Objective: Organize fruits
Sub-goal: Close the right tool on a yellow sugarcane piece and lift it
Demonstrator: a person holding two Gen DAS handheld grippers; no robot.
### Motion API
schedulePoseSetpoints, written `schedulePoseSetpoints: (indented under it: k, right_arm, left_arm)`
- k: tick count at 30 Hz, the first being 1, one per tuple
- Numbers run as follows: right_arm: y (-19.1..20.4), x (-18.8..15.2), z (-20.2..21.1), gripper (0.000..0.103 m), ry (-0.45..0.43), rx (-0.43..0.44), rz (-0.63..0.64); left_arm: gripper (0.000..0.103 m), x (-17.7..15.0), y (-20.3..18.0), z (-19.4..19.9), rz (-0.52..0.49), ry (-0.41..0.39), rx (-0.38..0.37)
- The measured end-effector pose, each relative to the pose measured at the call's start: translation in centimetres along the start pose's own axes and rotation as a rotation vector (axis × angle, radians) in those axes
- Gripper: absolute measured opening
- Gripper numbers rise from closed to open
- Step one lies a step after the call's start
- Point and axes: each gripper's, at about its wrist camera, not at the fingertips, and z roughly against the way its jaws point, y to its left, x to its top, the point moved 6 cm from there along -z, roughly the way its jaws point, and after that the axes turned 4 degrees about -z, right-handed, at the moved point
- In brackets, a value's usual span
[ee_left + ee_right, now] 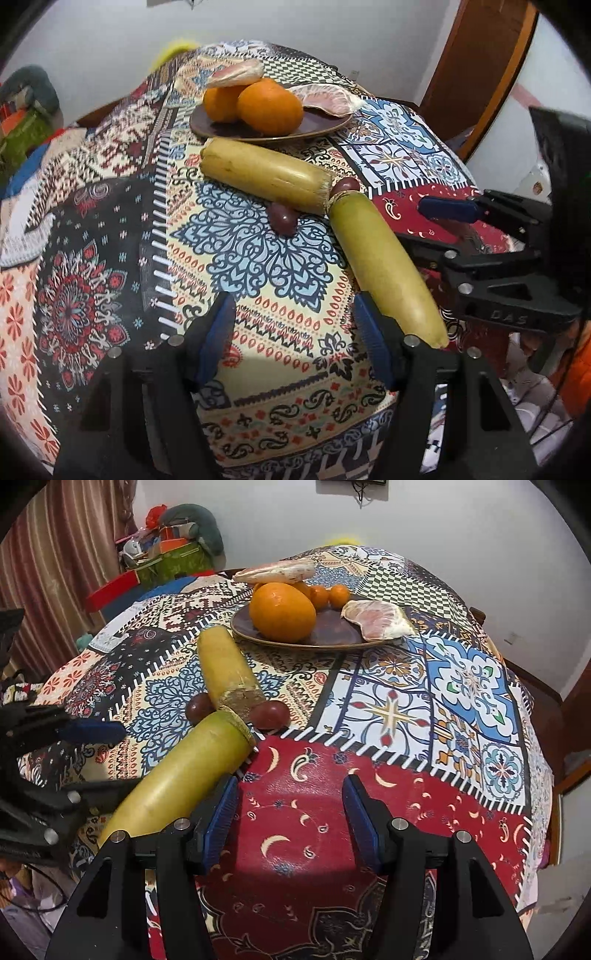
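Where raised letters reading "DAS" mark the black frame of the right tongs (424, 221), no other writing is legible on a tabletop (461, 709) covered by a patchwork-print cloth of red paisley, blue medallions and checkerboard panels. White walls stand behind it, with striped curtains (48, 572) and a pile of boxes and a grey cushion (192, 520) in the corner, and a wooden door frame (476, 70) on the other side. Both tongs hover low over the near edge, fingers level and pointing toward the fruit. The left tongs (295, 339) stand well apart and grip nothing, the right-side pad just beside the near banana (384, 266). The right tongs (290, 819) are likewise spread wide and empty over the red panel. Two yellow-green bananas lie on the cloth with their stem ends meeting, the far banana (225, 668) reaching toward a brown plate (332, 635). Two dark red grapes (271, 714) flank the junction. On the plate sit a large orange (282, 611), smaller oranges (328, 595) and peeled pomelo segments (376, 620).
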Motion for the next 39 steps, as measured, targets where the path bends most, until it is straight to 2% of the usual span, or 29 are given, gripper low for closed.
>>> schedulePoseSetpoints:
  k: [3,8,12,15,19,21,26,30,35,39]
  right_arm:
    - [-0.4,-0.1,0.6,0.055,-0.006,0.01,-0.027]
    - [-0.4,0.1,1.5,0.055,-0.014,0.034,-0.072]
    - [0.9,0.7,2.3,0.055,-0.035,0.017,-0.045]
    - [2.6,1.1,2.5,0.055,-0.04,0.048,-0.032]
    - [4.2,1.2,1.8,0.055,-0.025,0.069,-0.022]
    - [4.7,0.8,0.5,0.055,0.001,0.09,-0.063]
    - [5.2,0.1,-1.1,0.055,0.026,0.069,-0.081]
    - [5.4,0.2,-1.0,0.053,-0.009,0.04,-0.055]
    - [4.7,-0.1,-0.4,0.043,-0.016,0.083,-0.082]
    - [4.1,-0.4,1.0,0.033,-0.017,0.11,-0.049]
  left_arm:
    - [0.065,0.4,-0.2,-0.3,-0.011,-0.002,0.005]
    - [0.065,0.9,1.2,0.5,0.031,-0.035,0.028]
    - [0.065,0.6,2.2,1.4,0.058,-0.051,0.056]
    - [0.065,0.2,3.3,2.3,0.074,-0.068,0.091]
    - [0.066,-0.1,5.0,3.3,0.121,-0.085,0.109]
    - [0.066,-0.5,5.7,3.5,0.15,-0.085,0.11]
    - [0.066,-1.1,6.7,3.3,0.196,-0.072,0.103]
    - [0.066,-1.2,6.6,3.5,0.195,-0.074,0.097]
    - [0.066,-1.0,6.0,3.7,0.159,-0.082,0.111]
    - [0.066,-0.7,5.7,3.4,0.151,-0.078,0.117]
